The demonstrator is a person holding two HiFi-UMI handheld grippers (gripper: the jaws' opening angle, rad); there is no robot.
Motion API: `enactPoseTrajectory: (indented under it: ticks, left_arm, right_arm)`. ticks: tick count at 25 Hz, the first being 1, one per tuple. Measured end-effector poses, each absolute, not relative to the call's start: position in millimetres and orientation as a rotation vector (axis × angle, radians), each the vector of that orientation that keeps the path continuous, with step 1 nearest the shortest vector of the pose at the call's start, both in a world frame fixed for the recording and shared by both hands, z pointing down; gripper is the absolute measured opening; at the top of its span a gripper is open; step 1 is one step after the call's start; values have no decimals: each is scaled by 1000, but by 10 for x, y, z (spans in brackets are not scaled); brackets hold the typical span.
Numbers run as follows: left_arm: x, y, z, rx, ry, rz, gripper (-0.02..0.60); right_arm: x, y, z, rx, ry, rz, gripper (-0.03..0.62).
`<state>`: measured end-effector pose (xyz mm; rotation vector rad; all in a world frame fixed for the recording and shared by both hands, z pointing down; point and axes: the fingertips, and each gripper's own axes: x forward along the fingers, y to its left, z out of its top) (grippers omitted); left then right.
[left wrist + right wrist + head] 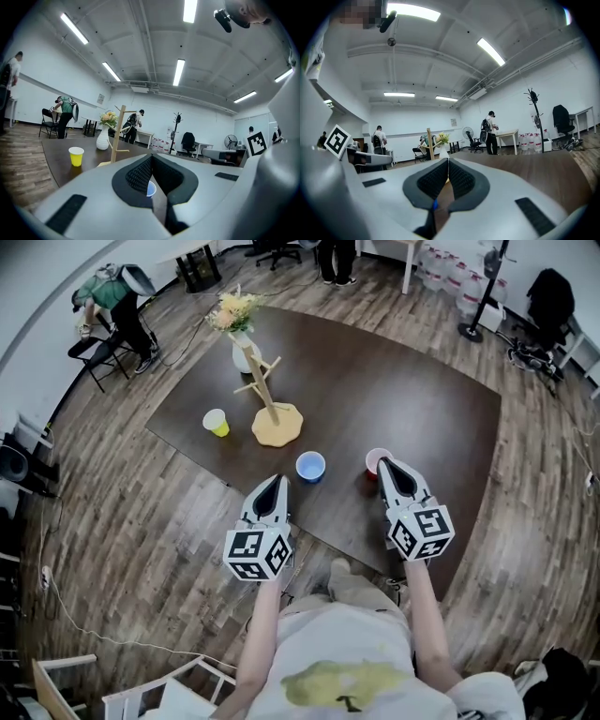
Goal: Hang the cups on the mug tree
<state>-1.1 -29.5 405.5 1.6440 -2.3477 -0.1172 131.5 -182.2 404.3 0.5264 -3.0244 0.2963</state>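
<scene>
While no cup is hanging on the mug tree [270,395] yet, I am holding both grippers over the near edge of the table [441,418], each with its jaws pressed together on nothing. The left gripper [270,495] is pointing at the blue cup [310,467] just beyond it. The right gripper [397,474] is sitting right beside the red cup [377,461]. The yellow cup [217,422] is standing left of the tree's base. I am judging that the jaws need opening before reaching a rim, then closing on one wall, keeping the cup upright.
</scene>
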Motion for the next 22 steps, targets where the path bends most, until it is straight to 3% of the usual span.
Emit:
enactPoseTrajectory:
  ticks: [14,22]
  left_arm:
    - [292,-916,4514,1737,-2124,-62,23]
    - [478,-1212,4757,1801,-1989,-22,23]
  right_arm:
    - [1494,-2089,4749,606,-2853,315,26]
    - [1462,-2172,5163,620,-2766,380,227]
